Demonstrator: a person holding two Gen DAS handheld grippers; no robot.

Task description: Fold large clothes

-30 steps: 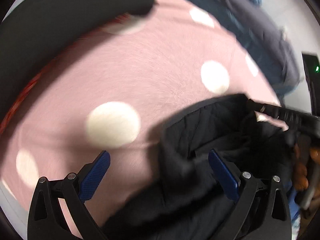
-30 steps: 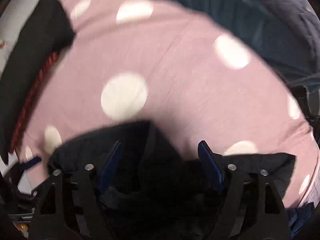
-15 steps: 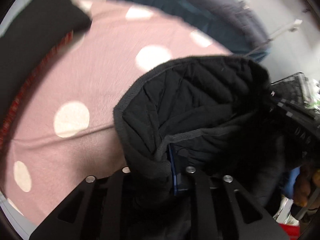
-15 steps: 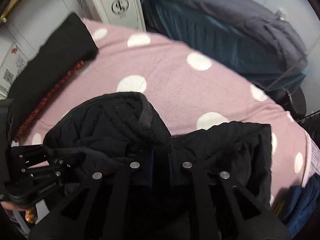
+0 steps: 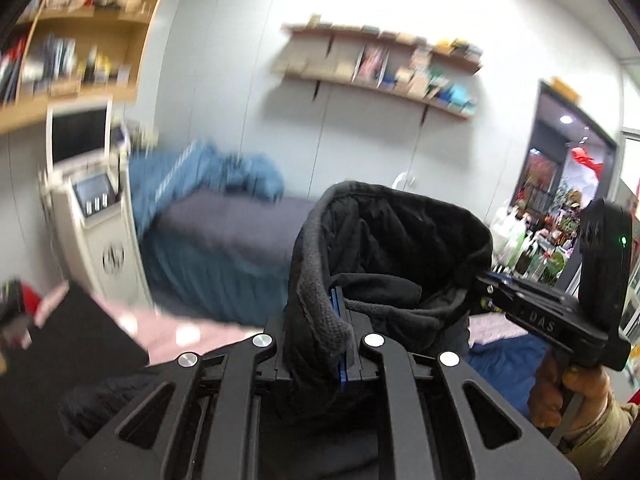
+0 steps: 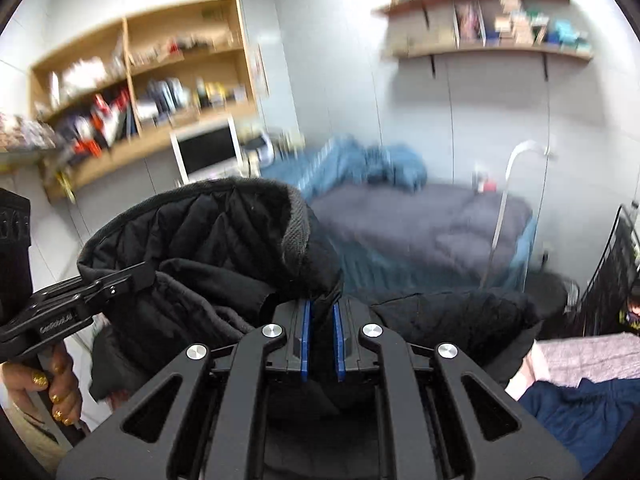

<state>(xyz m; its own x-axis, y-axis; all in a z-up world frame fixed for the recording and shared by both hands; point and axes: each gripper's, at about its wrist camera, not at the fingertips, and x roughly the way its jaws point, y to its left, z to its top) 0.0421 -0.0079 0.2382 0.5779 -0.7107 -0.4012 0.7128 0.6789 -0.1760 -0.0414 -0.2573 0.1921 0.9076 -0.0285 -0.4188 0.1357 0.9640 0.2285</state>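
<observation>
Claws both clamp the black quilted jacket (image 5: 384, 248): the left claw (image 5: 338, 344) bites narrow on its knit-edged hem, the right claw (image 6: 320, 340) pinches a fold between blue pads (image 6: 305, 340). Held up in the air, the jacket sags between them, with a grey bed (image 6: 420, 224) behind. One handle reads "DAS".
</observation>
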